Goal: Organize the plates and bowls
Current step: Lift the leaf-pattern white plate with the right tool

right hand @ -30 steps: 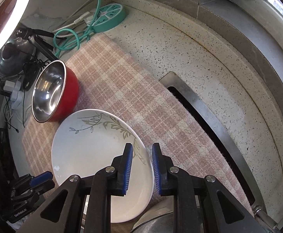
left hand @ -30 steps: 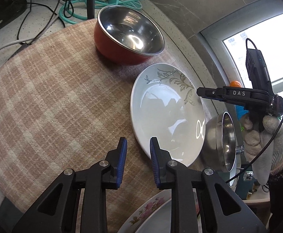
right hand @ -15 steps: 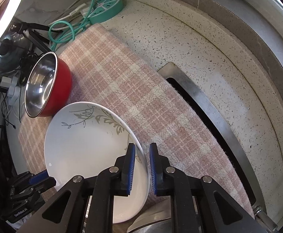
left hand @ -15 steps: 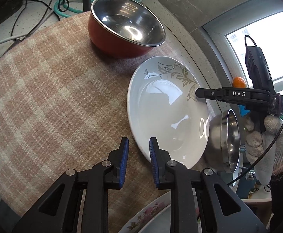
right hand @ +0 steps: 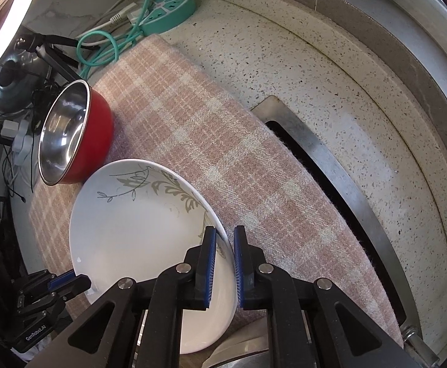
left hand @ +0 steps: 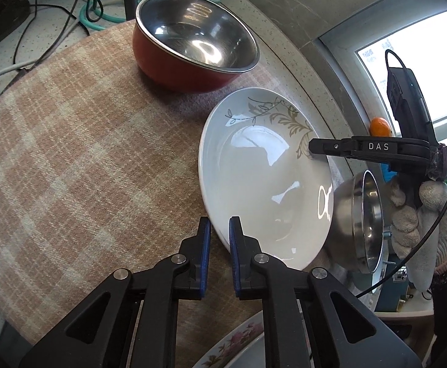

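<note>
White plate [right hand: 137, 239] rim pinched in your right gripper [right hand: 223, 263]; your left gripper [left hand: 220, 257] straddles opposite rim, fingers parted, contact unclear.

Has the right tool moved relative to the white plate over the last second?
Yes. The right tool has narrowed and now straddles the white plate at its rim, beside the plaid mat; earlier it sat wider, over the rim.

Since one second ago, the right gripper [right hand: 222, 247] has narrowed around the white plate [right hand: 137, 233], its rim at 5 o'clock now between the blue pads. The left gripper [left hand: 219, 236] has moved closer to the near rim. The red bowl [left hand: 192, 52] has shifted toward 12 o'clock in the left view.
</note>
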